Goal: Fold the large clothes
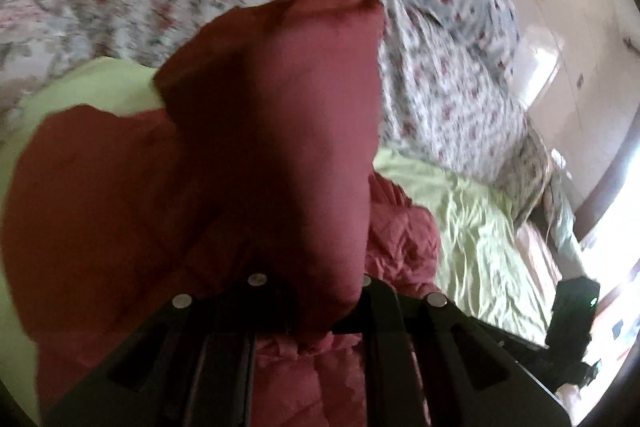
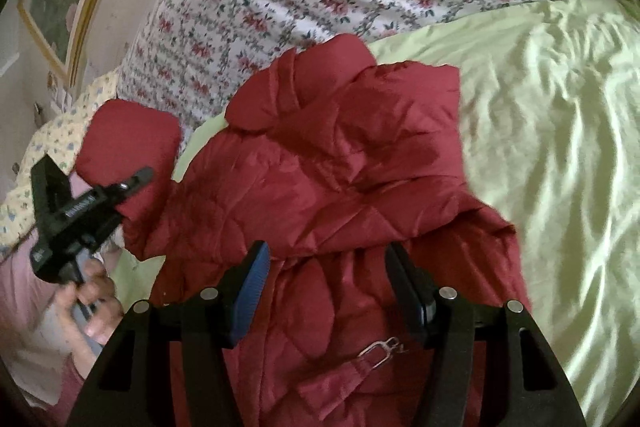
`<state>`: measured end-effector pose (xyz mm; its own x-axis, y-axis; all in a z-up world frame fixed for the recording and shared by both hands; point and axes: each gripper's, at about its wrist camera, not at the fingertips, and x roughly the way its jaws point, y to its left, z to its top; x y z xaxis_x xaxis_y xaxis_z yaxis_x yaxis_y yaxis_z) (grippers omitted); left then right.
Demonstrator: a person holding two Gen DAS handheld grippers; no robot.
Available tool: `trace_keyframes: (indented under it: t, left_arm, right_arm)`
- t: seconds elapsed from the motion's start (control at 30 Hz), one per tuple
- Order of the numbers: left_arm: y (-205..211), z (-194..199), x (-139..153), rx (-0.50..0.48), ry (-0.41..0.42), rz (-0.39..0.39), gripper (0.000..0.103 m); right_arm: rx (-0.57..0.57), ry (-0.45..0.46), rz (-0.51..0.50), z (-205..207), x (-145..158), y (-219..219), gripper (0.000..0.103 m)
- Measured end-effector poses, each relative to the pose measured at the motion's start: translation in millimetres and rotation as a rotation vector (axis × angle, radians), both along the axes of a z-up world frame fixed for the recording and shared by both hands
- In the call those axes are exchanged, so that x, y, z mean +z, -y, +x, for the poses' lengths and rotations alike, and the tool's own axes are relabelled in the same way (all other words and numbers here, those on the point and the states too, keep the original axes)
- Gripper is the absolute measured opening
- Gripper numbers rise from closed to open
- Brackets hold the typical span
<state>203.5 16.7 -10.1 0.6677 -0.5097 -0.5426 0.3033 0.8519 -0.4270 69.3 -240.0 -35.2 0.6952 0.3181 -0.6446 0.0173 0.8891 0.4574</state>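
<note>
one sleeve of the quilted dark red puffer jacket (image 2: 336,171) on the pale green bedsheet (image 2: 540,147) is clenched in the left gripper (image 2: 138,177); right gripper (image 2: 326,291) fingers hover released. carry it flat across the body.

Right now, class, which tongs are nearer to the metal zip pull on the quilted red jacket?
Right. The right tongs stand open just above the metal zip pull on the quilted red jacket. The left tongs are off to the side, shut on the jacket's red sleeve.
</note>
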Motion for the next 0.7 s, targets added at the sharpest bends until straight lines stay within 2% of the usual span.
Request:
trace_keyframes:
  t: [0.23,0.33,0.47,0.6,0.7]
  left_arm:
    - [66.6,13.3,-28.6,-0.121,-0.033,0.070,0.009]
    - [86.2,15.7,-44.4,-0.164,-0.055,0.103,0.018]
    - [96.8,12.0,-59.3,-0.187,-0.067,0.123,0.028]
    - [95.3,9.2,-62.5,-0.202,-0.081,0.106,0.028]
    - [97.1,7.3,-64.7,-0.221,-0.082,0.107,0.039]
  right_arm:
    - [-0.030,0.006,0.048,5.1,0.3,20.3,0.063]
    - [-0.050,0.011,0.072,7.1,0.6,30.6,0.063]
    - [-0.072,0.010,0.101,12.5,-0.4,42.5,0.063]
    - [-0.067,0.015,0.153,26.3,-1.9,47.3,0.063]
    - [-0.048,0.020,0.216,41.9,-4.1,45.0,0.063]
